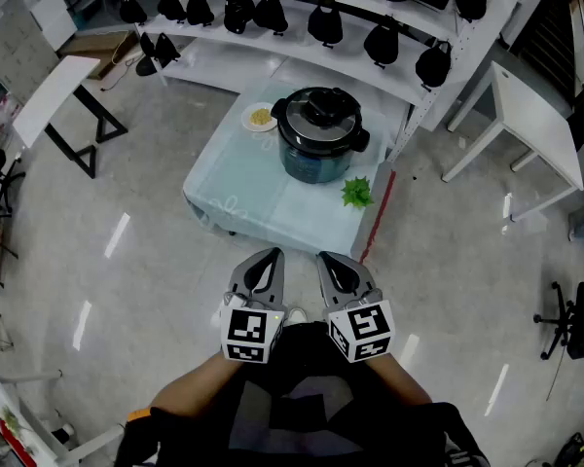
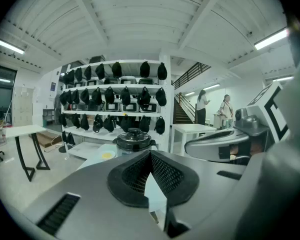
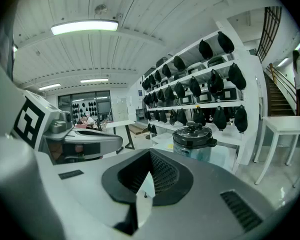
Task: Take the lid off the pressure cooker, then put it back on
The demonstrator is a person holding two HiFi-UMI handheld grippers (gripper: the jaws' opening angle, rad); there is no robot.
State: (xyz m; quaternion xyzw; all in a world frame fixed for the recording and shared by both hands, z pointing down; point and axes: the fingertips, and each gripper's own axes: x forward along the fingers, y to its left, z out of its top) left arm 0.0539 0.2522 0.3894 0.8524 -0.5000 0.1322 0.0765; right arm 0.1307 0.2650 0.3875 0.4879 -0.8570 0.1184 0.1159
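The pressure cooker (image 1: 318, 142) stands on a low table (image 1: 243, 188) covered with a pale blue cloth, its black lid (image 1: 318, 113) seated on top. Both grippers hang close to my body, well short of the table. My left gripper (image 1: 264, 264) and my right gripper (image 1: 338, 266) sit side by side, each shut with nothing between its jaws. In the left gripper view the cooker (image 2: 134, 143) shows far beyond the closed left gripper (image 2: 151, 156). The right gripper view has the cooker (image 3: 193, 143) ahead and to the right of the closed right gripper (image 3: 149, 156).
A small plate of yellow food (image 1: 260, 119) and a green leafy sprig (image 1: 356, 192) share the table. White shelves hung with black bags (image 1: 273, 13) stand behind it. White tables flank it at right (image 1: 530, 115) and left (image 1: 54, 86). Two people (image 2: 202, 104) stand near distant stairs.
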